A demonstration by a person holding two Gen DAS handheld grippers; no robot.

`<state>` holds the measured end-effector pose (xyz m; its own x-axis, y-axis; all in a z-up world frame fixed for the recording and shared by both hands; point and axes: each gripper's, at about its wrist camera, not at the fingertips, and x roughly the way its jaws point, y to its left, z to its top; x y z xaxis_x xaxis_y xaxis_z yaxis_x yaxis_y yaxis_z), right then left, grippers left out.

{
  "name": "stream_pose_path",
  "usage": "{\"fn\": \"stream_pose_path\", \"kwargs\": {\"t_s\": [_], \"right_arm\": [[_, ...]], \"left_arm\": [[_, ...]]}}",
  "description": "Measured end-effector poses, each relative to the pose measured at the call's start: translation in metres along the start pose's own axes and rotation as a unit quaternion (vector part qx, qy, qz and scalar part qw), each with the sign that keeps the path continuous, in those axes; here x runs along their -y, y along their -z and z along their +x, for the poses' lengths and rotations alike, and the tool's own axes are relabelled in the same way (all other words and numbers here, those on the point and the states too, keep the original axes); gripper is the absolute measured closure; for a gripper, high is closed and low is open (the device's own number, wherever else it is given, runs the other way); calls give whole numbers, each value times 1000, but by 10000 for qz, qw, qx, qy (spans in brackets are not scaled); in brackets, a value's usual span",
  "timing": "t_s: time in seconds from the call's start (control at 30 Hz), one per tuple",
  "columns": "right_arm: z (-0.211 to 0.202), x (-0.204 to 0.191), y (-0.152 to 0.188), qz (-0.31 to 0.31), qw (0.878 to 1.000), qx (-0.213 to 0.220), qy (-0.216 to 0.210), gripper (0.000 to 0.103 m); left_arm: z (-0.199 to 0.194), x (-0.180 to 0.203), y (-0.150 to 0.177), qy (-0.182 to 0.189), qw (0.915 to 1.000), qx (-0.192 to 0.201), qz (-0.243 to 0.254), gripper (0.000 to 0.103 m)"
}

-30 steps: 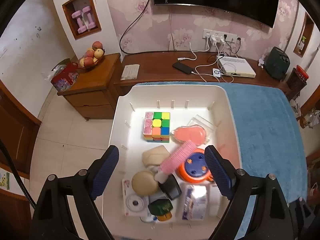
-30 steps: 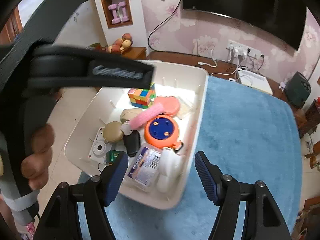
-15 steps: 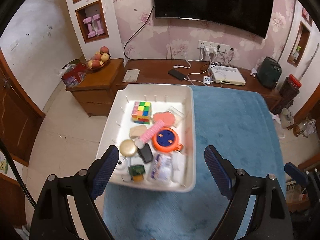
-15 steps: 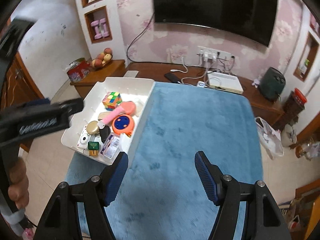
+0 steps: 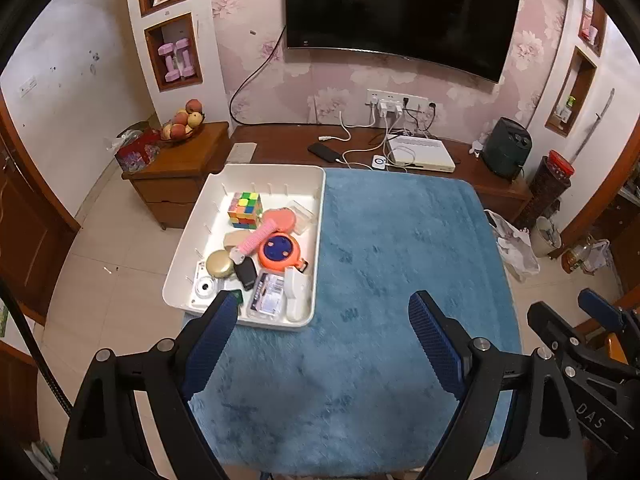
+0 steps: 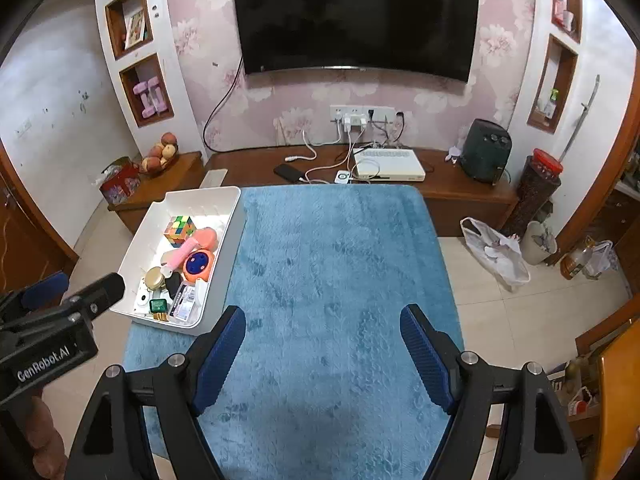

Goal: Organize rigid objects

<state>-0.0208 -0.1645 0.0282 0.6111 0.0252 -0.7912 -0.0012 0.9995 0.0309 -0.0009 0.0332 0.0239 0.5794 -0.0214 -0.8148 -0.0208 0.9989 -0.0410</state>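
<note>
Rigid objects fill a white tray [image 5: 320, 216], which sits on the left edge of a blue fleece-covered table [image 5: 400, 280], its outer side overhanging the tiled floor. Small white pegs stand along the tray's inner walls. Inside, from largest down: an orange round reel with a blue face [image 5: 278, 251]; a multicoloured puzzle cube [image 5: 245, 210] at the far end; a pink brush [image 5: 256, 239] lying diagonally across the middle, its end resting on a pink oval piece [image 5: 285, 219]; a clear packet with printed paper [image 5: 267, 295] at the near end, its text too small to read; a white item [image 5: 298, 294] beside it; a gold round lid [image 5: 219, 264]; a beige block [image 5: 234, 237]; a black oblong [image 5: 245, 273]; a white disc with a hole [image 5: 205, 288]; and a small green box [image 6: 158, 305].

Both tools hover over the bare fleece, well short of the tray. The left gripper [image 5: 320, 340] has its blue pads [image 5: 210, 342] spread wide and empty; its body reads "GenRobot.AI" in the right wrist view. The right gripper [image 6: 322, 350] is likewise spread apart, empty; "DAS" shows on its body in the left wrist view.
</note>
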Motion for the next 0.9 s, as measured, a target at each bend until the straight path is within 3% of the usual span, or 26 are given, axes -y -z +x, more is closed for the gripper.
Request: {"fn": "stream_pose_path", "kwargs": {"t_s": [0.47, 0.9], "right_arm": [[-12, 9, 11, 102, 9999, 46, -13, 23], [-5, 2, 3, 34, 10000, -10, 15, 23]], "left_arm": [[-18, 21, 9, -160, 9993, 278, 172, 14], [-14, 14, 11, -211, 9996, 174, 67, 14]]}}
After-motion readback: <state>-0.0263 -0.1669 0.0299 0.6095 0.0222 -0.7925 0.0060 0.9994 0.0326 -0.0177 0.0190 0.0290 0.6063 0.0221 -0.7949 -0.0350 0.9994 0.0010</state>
